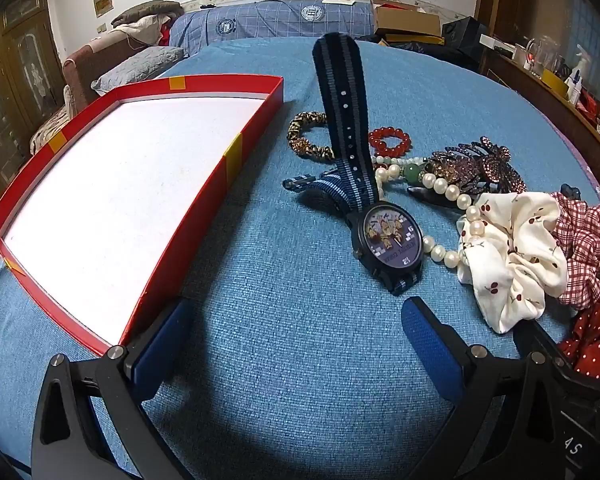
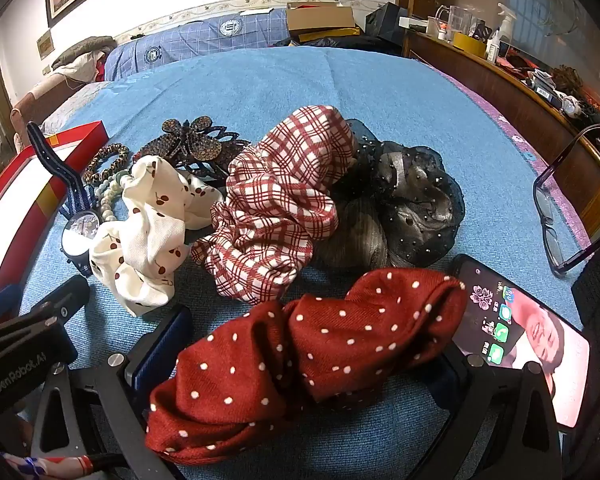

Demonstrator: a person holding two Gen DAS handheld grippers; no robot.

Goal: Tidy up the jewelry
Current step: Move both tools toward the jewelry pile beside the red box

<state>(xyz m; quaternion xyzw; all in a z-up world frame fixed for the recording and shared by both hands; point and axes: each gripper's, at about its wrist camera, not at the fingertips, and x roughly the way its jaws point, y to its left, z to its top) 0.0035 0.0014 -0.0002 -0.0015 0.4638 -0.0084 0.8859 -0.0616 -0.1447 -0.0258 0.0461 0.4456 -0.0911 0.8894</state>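
Note:
My left gripper (image 1: 296,320) stands open over bare blue blanket, nothing between its blue pads. To its left is a red box (image 1: 236,156) with a white floor. Ahead lies a watch (image 1: 388,240) on a blue striped strap, with a leopard bracelet (image 1: 304,140), a red bead bracelet (image 1: 388,140), a pearl necklace (image 1: 452,192) and a jewelled butterfly clip (image 1: 480,168) behind it. My right gripper (image 2: 308,344) is open, and a red polka-dot scrunchie (image 2: 300,360) lies loose between its fingers. Beyond it are a plaid scrunchie (image 2: 280,208), a cherry-print scrunchie (image 2: 148,232) and a black mesh scrunchie (image 2: 412,200).
A lit phone (image 2: 520,340) lies right of the right gripper, and glasses (image 2: 556,216) stand near the bed's right edge. A wooden shelf (image 2: 500,80) with bottles runs along the right. Pillows and cardboard boxes (image 1: 404,20) sit at the far end.

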